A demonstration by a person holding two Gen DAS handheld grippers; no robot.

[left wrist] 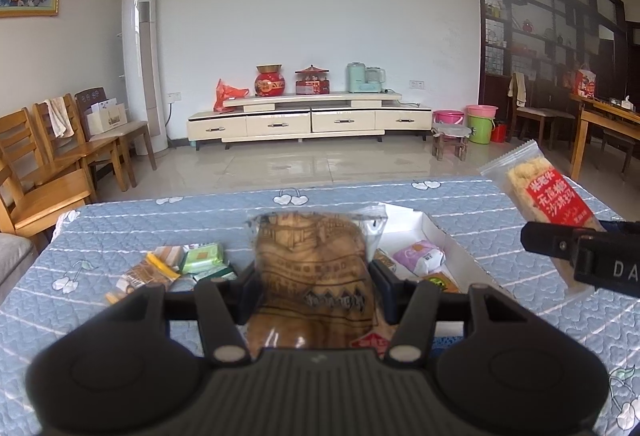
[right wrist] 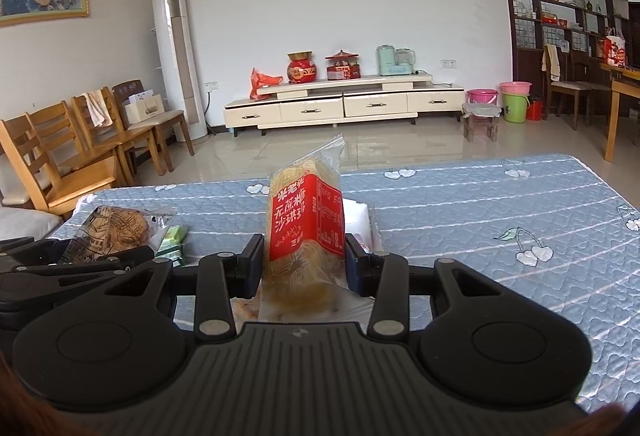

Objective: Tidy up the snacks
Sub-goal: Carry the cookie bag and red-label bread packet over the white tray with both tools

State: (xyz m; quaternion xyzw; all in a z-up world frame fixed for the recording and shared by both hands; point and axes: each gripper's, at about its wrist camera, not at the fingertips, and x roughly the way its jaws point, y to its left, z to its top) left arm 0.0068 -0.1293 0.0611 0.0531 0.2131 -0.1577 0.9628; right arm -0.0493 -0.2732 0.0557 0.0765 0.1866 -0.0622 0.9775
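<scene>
A: Left wrist view: how far along is the sorting?

B: Partly. The box point(left wrist: 448, 240) already has a few packets in it; the left gripper point(left wrist: 316, 280) is clamped on a brown cake pack point(left wrist: 316, 260) just before it.

A: And the right gripper point(right wrist: 304, 260)?

B: Clamped on a red bar point(right wrist: 306, 224) above the box; loose snacks point(left wrist: 200, 260) left of the box remain

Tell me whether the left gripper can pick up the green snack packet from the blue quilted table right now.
Probably not: the left gripper is already shut on a clear-wrapped brown pastry, so it can't grasp the green snack packet.
</scene>
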